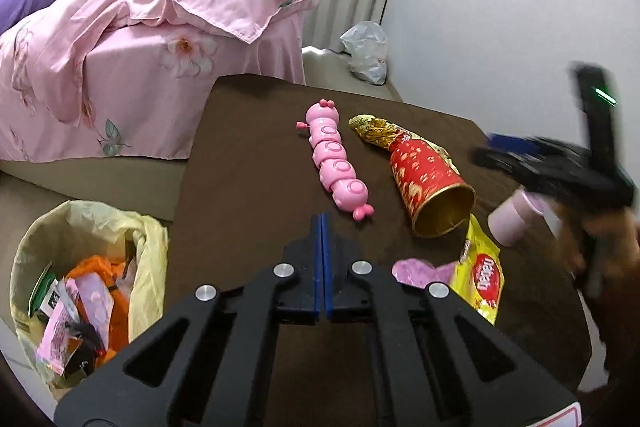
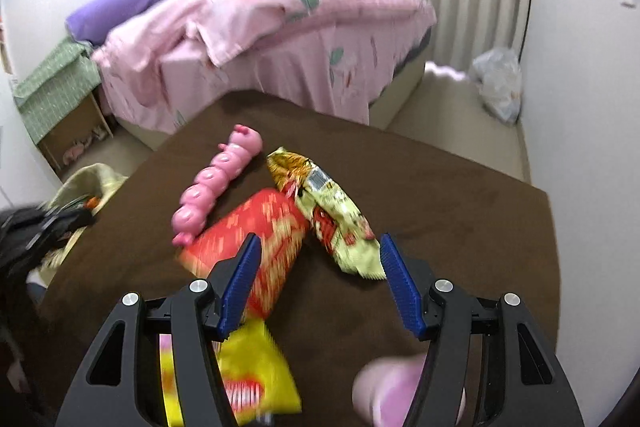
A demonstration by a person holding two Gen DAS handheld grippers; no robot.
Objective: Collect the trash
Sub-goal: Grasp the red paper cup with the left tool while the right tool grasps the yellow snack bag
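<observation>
On the brown table (image 1: 248, 155) lie a red-and-gold paper cup (image 1: 432, 187) on its side, a gold snack wrapper (image 1: 376, 131) behind it, a yellow wrapper (image 1: 482, 275), a pink scrap (image 1: 412, 271) and a pink caterpillar toy (image 1: 336, 163). My left gripper (image 1: 322, 223) is shut and empty, over the table's near side. My right gripper (image 2: 320, 259) is open and empty, hovering above the red cup (image 2: 256, 243), the gold wrapper (image 2: 332, 219) and the yellow wrapper (image 2: 252, 379); it shows blurred in the left wrist view (image 1: 560, 167). A bin with a yellow liner (image 1: 88, 283) holds trash at the table's left.
A pink cylinder (image 1: 516, 219) lies near the table's right edge, also seen in the right wrist view (image 2: 396, 391). A bed with pink covers (image 1: 152, 39) stands behind the table. A clear plastic bag (image 1: 366, 53) sits on the floor by the wall.
</observation>
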